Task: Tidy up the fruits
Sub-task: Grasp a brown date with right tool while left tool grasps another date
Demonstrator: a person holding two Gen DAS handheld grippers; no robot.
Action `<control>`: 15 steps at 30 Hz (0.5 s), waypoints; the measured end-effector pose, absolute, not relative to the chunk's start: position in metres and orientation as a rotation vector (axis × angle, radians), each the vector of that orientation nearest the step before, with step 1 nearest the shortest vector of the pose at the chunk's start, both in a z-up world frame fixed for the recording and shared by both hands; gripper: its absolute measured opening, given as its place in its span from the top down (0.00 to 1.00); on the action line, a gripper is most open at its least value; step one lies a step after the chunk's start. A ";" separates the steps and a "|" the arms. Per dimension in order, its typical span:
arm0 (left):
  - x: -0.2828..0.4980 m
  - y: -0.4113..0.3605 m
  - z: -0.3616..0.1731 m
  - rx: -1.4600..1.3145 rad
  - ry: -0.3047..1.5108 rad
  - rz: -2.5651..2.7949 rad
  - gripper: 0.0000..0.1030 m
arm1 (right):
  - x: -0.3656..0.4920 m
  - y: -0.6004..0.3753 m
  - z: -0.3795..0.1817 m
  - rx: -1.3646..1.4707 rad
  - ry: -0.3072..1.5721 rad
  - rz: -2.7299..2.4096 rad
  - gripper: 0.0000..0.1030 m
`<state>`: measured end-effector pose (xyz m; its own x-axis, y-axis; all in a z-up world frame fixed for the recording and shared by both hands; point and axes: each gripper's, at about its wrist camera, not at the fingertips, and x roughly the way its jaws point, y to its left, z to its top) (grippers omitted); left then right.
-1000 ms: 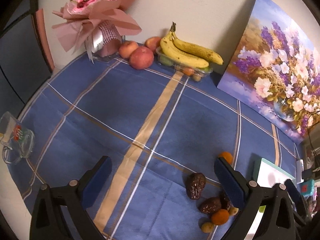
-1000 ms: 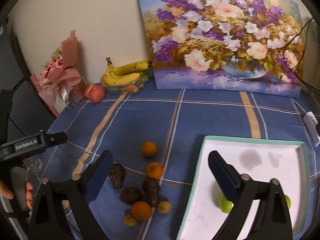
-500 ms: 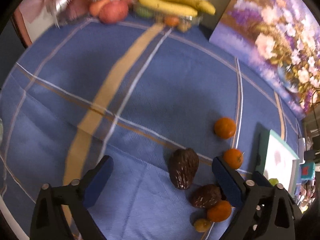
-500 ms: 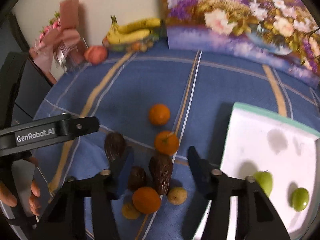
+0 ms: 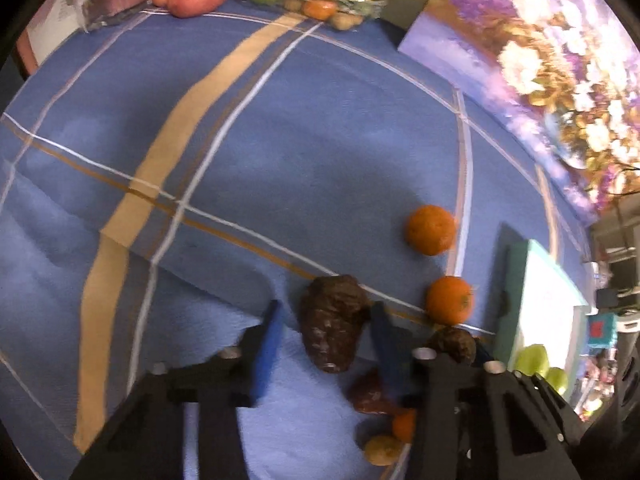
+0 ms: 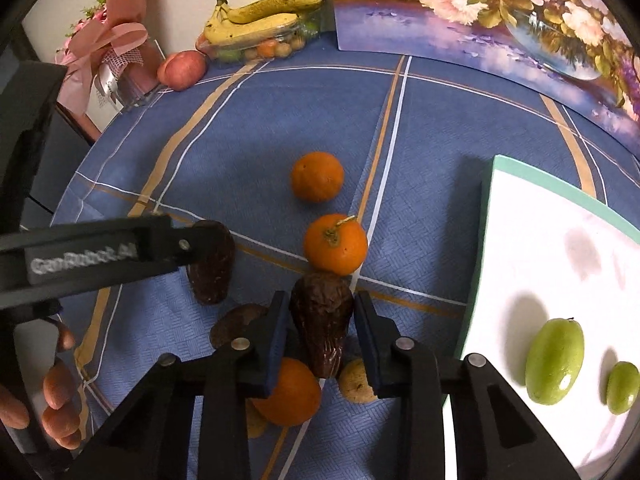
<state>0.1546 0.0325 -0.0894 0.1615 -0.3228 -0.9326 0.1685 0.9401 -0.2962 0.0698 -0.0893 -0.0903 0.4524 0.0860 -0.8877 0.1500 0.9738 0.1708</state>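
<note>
A cluster of fruit lies on the blue checked tablecloth. My left gripper [image 5: 326, 322] straddles a dark wrinkled fruit [image 5: 333, 322]; the blue pads stand a little off its sides. My right gripper [image 6: 320, 320] has its pads against another dark wrinkled fruit [image 6: 320, 320], which rests on the cloth. Two oranges [image 6: 335, 244] [image 6: 317, 176] lie just beyond it, a third orange [image 6: 288, 394] and a small yellowish fruit [image 6: 356, 382] sit under the right gripper. The white tray [image 6: 520, 216] at right holds two green fruits [image 6: 554, 360].
Bananas [image 6: 256, 16] on a clear punnet of small fruit, a red apple [image 6: 182, 70] and a pink bouquet [image 6: 108, 52] stand along the far wall. A flower painting [image 6: 500, 20] leans at the back right. The left gripper's body [image 6: 88, 256] crosses the right view.
Both grippers have moved down and in onto the fruit cluster. Both have narrowed, the left around one dark fruit, the right onto another.
</note>
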 end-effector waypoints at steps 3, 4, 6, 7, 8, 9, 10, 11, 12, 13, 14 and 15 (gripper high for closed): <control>0.153 0.028 -0.079 -0.104 1.332 -0.359 0.64 | 0.066 -0.090 -0.082 0.237 1.079 -0.035 0.67; 0.152 0.028 -0.076 -0.105 1.322 -0.363 0.64 | 0.066 -0.090 -0.079 0.236 1.073 -0.036 0.67; 0.150 0.029 -0.067 -0.110 1.302 -0.366 0.64 | 0.064 -0.092 -0.072 0.236 1.058 -0.040 0.67; 0.149 0.030 -0.063 -0.111 1.292 -0.367 0.64 | 0.061 -0.095 -0.067 0.240 1.045 -0.046 0.67; 0.148 0.030 -0.056 -0.113 1.276 -0.368 0.64 | 0.060 -0.097 -0.064 0.245 1.037 -0.050 0.67; 0.147 0.030 -0.051 -0.114 1.261 -0.372 0.64 | 0.058 -0.100 -0.059 0.251 1.026 -0.054 0.67; 0.147 0.031 -0.045 -0.116 1.248 -0.375 0.64 | 0.055 -0.103 -0.053 0.255 1.011 -0.059 0.67; 0.147 0.032 -0.039 -0.119 1.233 -0.380 0.64 | 0.054 -0.104 -0.048 0.254 0.999 -0.065 0.67; 0.146 0.034 -0.033 -0.124 1.220 -0.384 0.64 | 0.051 -0.107 -0.042 0.252 0.982 -0.073 0.67; 0.144 0.034 -0.027 -0.130 1.208 -0.389 0.64 | 0.049 -0.109 -0.037 0.251 0.971 -0.079 0.67; 0.143 0.036 -0.022 -0.134 1.197 -0.394 0.64 | 0.049 -0.111 -0.034 0.250 0.960 -0.087 0.67; 0.142 0.036 -0.018 -0.139 1.187 -0.397 0.64 | 0.046 -0.115 -0.027 0.250 0.947 -0.099 0.67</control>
<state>0.1420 0.0363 -0.0178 0.3147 -0.3723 -0.8731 0.2282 0.9226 -0.3112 0.0455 -0.1147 -0.0274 0.5824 0.0259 -0.8125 0.1926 0.9666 0.1689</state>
